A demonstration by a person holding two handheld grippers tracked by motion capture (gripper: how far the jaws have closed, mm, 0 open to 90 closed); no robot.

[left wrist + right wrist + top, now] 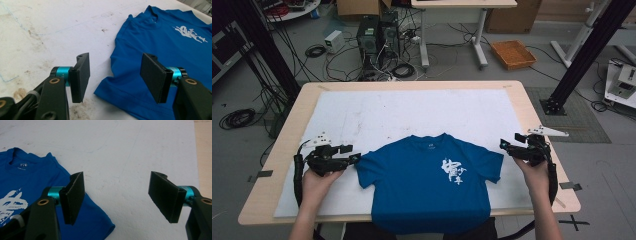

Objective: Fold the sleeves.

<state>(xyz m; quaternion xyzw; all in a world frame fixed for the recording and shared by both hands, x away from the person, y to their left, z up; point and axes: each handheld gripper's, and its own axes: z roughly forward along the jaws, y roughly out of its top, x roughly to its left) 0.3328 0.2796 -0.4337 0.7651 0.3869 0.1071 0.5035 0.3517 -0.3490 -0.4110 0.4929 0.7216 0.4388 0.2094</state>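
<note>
A blue T-shirt (429, 182) is laid flat, front side up, on a white sheet (412, 110) that covers a wooden table (532, 105). The shirt is positioned at the near edge of the table, at 6 o'clock from the table centre, and its hem is seen hanging past that edge. The collar (430, 142) is directed toward 12 o'clock. A white print (453, 171) is carried on the chest, offset toward 3 o'clock from the shirt's middle.

2 grippers are held by a person, 1 in each hand. The left gripper (353, 154) is located at 9 o'clock from the shirt, just beside the end of the shirt's sleeve (367, 167). In the left gripper view, its jaws are seen set wide apart, with nothing held between them; the sleeve (125, 87) is seen lying beneath the gap and one jaw, while the other jaw is over the bare sheet (37, 37).

The right gripper (506, 146) is located at 3 o'clock from the shirt, just beside the end of the opposite sleeve (492, 165). In the right gripper view, its jaws are likewise seen spread wide with nothing between them; the sleeve (95, 222) is seen under one jaw, and the other jaw is over the sheet (140, 150).

Stains and faint pen lines are visible on the sheet.
</note>
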